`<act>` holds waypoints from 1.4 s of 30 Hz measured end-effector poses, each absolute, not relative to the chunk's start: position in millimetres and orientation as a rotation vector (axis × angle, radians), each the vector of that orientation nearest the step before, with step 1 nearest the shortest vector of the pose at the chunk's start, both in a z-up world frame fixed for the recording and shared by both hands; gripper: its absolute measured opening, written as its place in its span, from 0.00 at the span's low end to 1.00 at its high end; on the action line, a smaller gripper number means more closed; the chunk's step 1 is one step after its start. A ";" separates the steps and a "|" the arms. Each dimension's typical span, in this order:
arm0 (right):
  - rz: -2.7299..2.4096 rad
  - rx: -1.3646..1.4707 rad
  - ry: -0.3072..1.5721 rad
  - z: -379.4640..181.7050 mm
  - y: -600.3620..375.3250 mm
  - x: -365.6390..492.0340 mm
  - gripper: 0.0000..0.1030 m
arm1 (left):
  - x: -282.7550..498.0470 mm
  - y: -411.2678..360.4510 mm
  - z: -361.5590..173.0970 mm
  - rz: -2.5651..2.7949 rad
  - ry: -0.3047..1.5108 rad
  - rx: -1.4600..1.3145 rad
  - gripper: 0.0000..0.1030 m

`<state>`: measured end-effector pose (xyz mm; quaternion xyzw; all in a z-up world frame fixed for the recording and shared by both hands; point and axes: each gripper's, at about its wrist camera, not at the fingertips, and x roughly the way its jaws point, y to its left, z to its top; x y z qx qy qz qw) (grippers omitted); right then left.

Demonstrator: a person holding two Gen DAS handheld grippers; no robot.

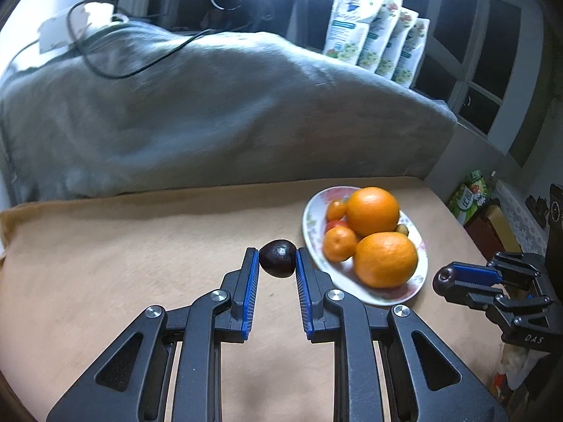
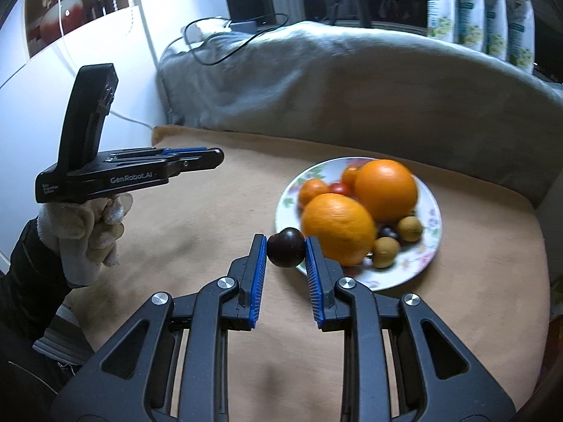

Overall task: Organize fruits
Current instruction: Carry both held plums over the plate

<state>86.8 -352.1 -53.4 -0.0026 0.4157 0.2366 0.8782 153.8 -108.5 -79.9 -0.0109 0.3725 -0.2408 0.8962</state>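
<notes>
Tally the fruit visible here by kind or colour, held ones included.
Large oranges: 2
Small orange fruits: 2
Red fruit: 1
Small brown fruits: 2
Dark fruits: 3, one held by the left gripper, one by the right gripper, one on the plate
Total: 10

Oranges beyond the jaws smeared by motion blur, small red fruit half hidden behind them, pouches cut off by the top edge
</notes>
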 end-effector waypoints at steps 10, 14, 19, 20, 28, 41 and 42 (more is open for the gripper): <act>0.437 0.026 0.856 -53.8 -383.5 94.4 0.23 | 161.3 -137.0 -76.9 -0.546 0.767 -0.007 0.19; 0.419 0.044 0.860 -57.4 -394.3 98.9 0.23 | 166.2 -144.3 -78.2 -0.557 0.773 -0.006 0.19; 0.408 0.064 0.870 -64.2 -403.6 106.9 0.23 | 176.3 -153.8 -82.3 -0.566 0.791 -0.003 0.19; 0.407 0.067 0.873 -65.8 -405.1 108.3 0.23 | 178.8 -155.6 -83.6 -0.568 0.796 -0.003 0.19; 0.405 0.087 0.901 -78.8 -412.7 121.5 0.23 | 196.0 -166.7 -89.3 -0.579 0.820 0.000 0.19; 0.417 0.112 0.925 -90.0 -416.2 138.1 0.23 | 208.5 -184.4 -96.6 -0.605 0.843 0.015 0.19; 0.418 0.116 0.927 -90.6 -417.1 139.4 0.23 | 209.1 -185.5 -97.0 -0.606 0.843 0.016 0.19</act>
